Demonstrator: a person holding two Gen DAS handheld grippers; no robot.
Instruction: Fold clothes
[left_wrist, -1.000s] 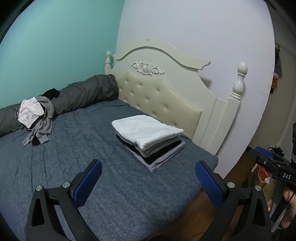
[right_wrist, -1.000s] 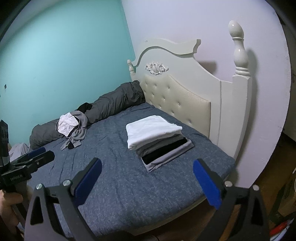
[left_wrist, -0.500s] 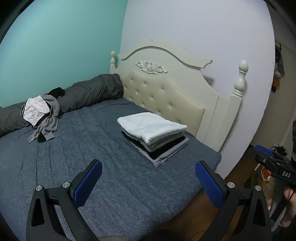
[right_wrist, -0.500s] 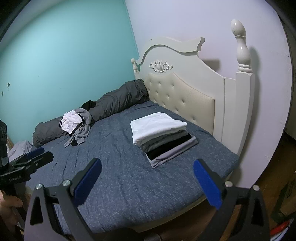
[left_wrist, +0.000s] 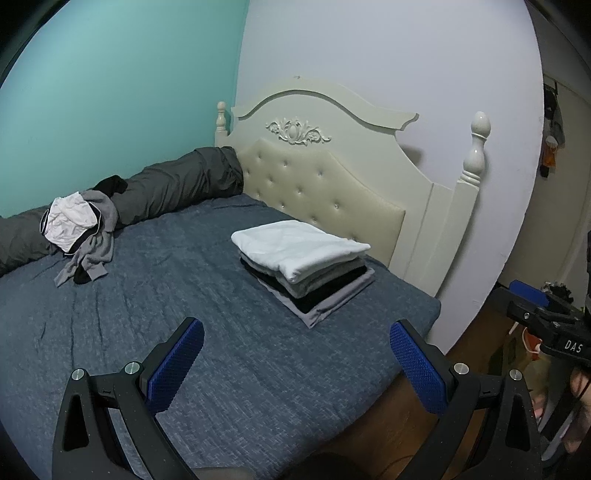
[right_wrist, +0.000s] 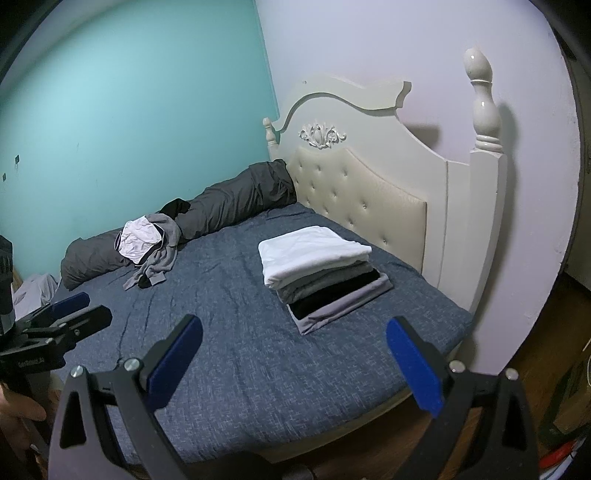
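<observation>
A stack of folded clothes (left_wrist: 304, 264) (right_wrist: 321, 271), white on top with grey and black layers beneath, rests on the blue bed (left_wrist: 184, 295) (right_wrist: 229, 314) near the headboard. An unfolded heap (left_wrist: 79, 234) (right_wrist: 147, 247) of white and grey garments lies at the far left by the wall. My left gripper (left_wrist: 295, 363) is open and empty, well short of the stack, above the bed's near edge. My right gripper (right_wrist: 293, 363) is also open and empty, held back from the bed. Each gripper shows at the edge of the other's view.
A rolled dark grey duvet (left_wrist: 166, 192) (right_wrist: 221, 206) runs along the teal wall. The cream headboard (left_wrist: 332, 177) (right_wrist: 369, 177) with tall posts stands behind the stack. Wooden floor (right_wrist: 535, 350) lies right of the bed, with clutter at the lower right.
Both views have shifted slightly, the bed and stack sliding rightward and a little farther away. Both grippers stay open and empty.
</observation>
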